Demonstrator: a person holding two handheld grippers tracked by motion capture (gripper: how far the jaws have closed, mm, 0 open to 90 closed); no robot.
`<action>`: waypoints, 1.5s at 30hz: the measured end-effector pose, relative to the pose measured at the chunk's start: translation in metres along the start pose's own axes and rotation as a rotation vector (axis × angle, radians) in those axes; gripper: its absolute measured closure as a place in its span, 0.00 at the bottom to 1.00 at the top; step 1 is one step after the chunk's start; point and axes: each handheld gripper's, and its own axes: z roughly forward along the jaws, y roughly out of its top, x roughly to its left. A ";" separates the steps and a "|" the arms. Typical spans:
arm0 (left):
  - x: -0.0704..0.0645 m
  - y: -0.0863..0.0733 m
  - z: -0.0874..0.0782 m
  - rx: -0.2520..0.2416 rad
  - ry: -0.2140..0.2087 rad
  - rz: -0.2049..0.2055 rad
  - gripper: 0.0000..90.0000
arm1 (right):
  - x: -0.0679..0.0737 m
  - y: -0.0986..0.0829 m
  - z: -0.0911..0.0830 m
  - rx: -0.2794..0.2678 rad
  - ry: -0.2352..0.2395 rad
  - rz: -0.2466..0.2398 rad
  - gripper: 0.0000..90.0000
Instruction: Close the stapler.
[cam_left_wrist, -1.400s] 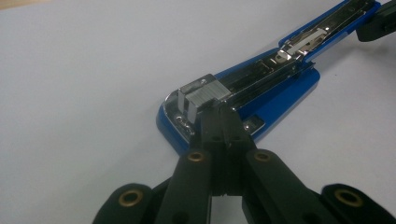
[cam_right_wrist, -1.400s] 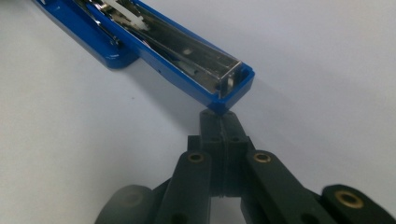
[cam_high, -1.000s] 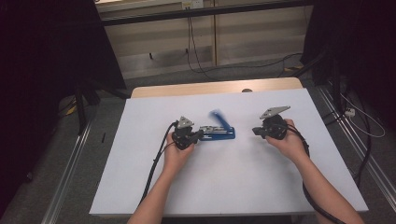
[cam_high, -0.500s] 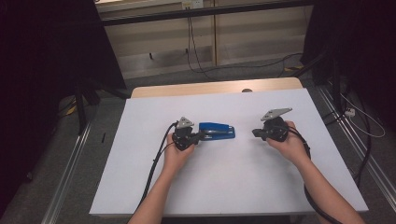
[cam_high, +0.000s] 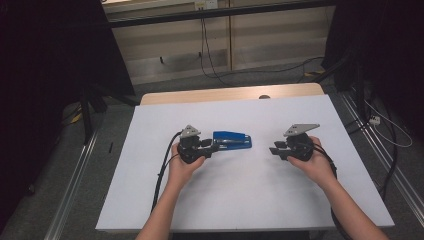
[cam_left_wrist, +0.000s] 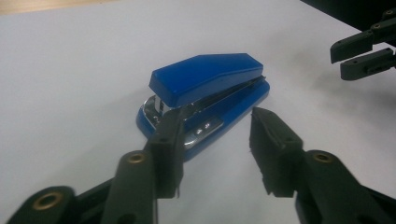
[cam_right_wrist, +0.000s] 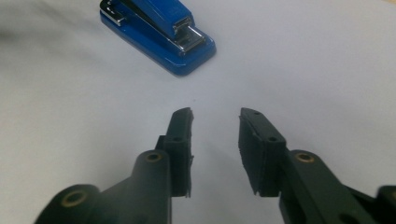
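A blue stapler (cam_high: 232, 140) lies flat and closed on the white table (cam_high: 225, 200), near its middle. My left gripper (cam_high: 212, 145) is at the stapler's left end. In the left gripper view the left gripper (cam_left_wrist: 217, 135) is open, and the stapler (cam_left_wrist: 205, 100) has its hinge end just beyond the jaws; one fingertip (cam_left_wrist: 170, 128) overlaps that end's corner. My right gripper (cam_high: 274, 150) rests to the stapler's right, pointing at it with a gap between. In the right gripper view the right gripper (cam_right_wrist: 215, 126) is open and empty, the stapler (cam_right_wrist: 159, 32) farther ahead.
A wooden strip (cam_high: 230, 94) runs along the table's far edge. Black cables (cam_high: 162, 170) trail from both grippers toward the near edge. Metal floor rails (cam_high: 75, 190) flank the table on both sides. The right gripper's fingers (cam_left_wrist: 364, 51) show far off in the left gripper view.
A second ago the stapler's top arm stood raised; it now lies shut on its base. Both hands have stayed nearly where they were.
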 end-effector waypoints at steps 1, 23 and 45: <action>-0.001 0.000 -0.003 0.001 0.004 0.004 0.56 | 0.002 -0.001 -0.002 0.000 0.001 0.003 0.69; -0.002 -0.017 -0.050 0.018 0.054 0.009 0.28 | 0.022 -0.034 -0.030 -0.005 0.006 0.031 0.41; 0.002 -0.047 -0.097 0.009 0.060 0.012 0.17 | 0.036 -0.058 -0.060 -0.013 -0.012 0.019 0.32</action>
